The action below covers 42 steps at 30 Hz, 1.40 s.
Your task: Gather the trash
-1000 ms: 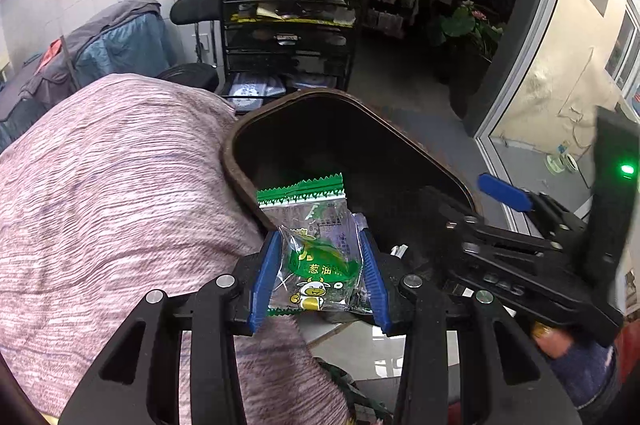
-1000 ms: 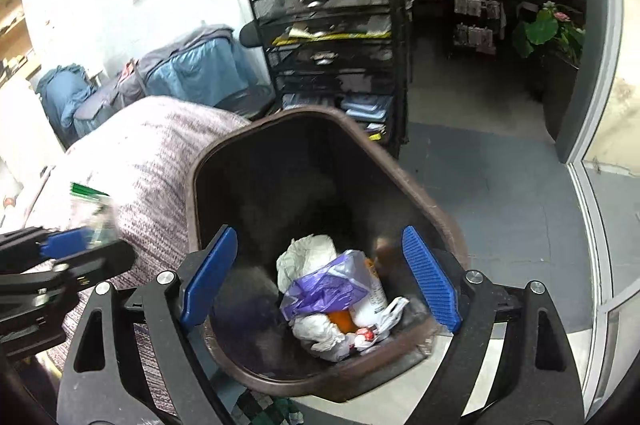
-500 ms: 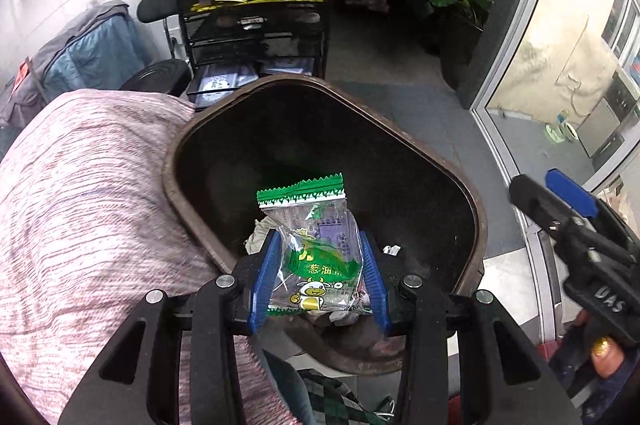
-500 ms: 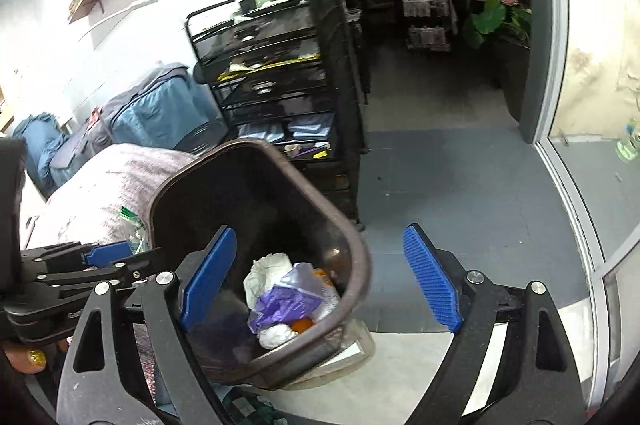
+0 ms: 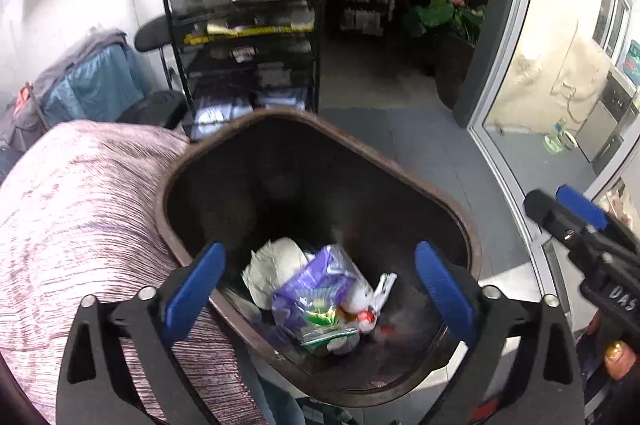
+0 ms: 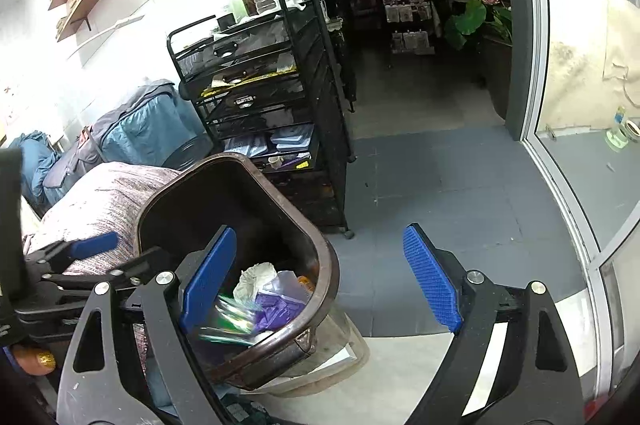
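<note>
The brown trash bin held a green snack wrapper atop a purple bag and crumpled white paper. The left gripper, jaws spread and empty, hung above it; the right gripper stood likewise open, empty, beside it.

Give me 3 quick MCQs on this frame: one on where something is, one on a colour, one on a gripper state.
1. Where is the green snack wrapper?
A. Between the left gripper's pads
B. Inside the brown trash bin, on the other trash
C. On the grey floor

2. What colour are the gripper pads?
A. Red
B. Yellow
C. Blue

3. How does the left gripper stand?
A. Open, holding nothing
B. Shut on the wrapper
C. Shut on the bin rim

Key:
1 B, the wrapper lies on the purple bag in the bin.
2 C, every visible pad is blue.
3 A, its pads sit wide apart over the bin with nothing between them.
</note>
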Tool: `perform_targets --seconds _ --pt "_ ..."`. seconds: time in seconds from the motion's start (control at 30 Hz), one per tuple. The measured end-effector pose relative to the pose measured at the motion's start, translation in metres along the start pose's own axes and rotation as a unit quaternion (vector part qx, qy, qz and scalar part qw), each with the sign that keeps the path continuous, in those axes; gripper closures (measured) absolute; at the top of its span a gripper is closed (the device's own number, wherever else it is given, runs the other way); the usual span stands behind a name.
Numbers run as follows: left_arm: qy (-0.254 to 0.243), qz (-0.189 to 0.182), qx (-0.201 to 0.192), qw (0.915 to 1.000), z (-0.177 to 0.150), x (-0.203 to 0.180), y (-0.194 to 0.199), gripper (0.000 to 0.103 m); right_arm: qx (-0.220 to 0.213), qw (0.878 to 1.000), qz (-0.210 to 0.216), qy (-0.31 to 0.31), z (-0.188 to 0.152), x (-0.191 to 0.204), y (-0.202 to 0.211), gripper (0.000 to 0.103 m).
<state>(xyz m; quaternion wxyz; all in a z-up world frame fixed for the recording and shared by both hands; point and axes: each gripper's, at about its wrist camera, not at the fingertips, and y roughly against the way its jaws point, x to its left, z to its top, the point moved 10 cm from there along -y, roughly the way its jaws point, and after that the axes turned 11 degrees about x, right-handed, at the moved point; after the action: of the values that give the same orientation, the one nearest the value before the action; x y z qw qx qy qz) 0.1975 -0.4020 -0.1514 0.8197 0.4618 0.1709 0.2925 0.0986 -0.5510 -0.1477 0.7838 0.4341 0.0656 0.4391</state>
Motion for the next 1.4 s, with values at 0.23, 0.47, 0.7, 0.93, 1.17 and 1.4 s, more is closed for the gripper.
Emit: perform_targets --seconds 0.23,0.47,0.7,0.93,1.17,1.4 --pt "0.002 0.027 -0.064 0.9976 0.006 0.008 0.045 0.006 -0.014 1.000 0.005 0.009 0.001 0.009 0.007 0.015" --pt "0.012 0.046 -0.113 0.9924 -0.002 0.020 0.092 0.006 -0.045 0.998 0.022 0.029 0.005 0.033 0.023 0.012" --pt "0.053 0.093 -0.165 0.9805 -0.032 0.054 0.142 0.006 -0.100 0.991 0.041 0.075 0.002 0.076 0.054 0.006" --pt "0.124 0.157 -0.194 0.9605 -0.080 0.105 0.185 0.006 -0.127 0.981 0.080 0.123 -0.021 0.137 0.083 0.006" --pt "0.181 0.225 -0.229 0.9296 -0.137 0.139 0.227 0.006 -0.174 0.966 0.099 0.163 -0.058 0.190 0.116 0.006" --pt "0.232 0.258 -0.232 0.9089 -0.187 0.151 0.249 0.006 -0.188 0.957 0.113 0.191 -0.093 0.218 0.140 0.006"
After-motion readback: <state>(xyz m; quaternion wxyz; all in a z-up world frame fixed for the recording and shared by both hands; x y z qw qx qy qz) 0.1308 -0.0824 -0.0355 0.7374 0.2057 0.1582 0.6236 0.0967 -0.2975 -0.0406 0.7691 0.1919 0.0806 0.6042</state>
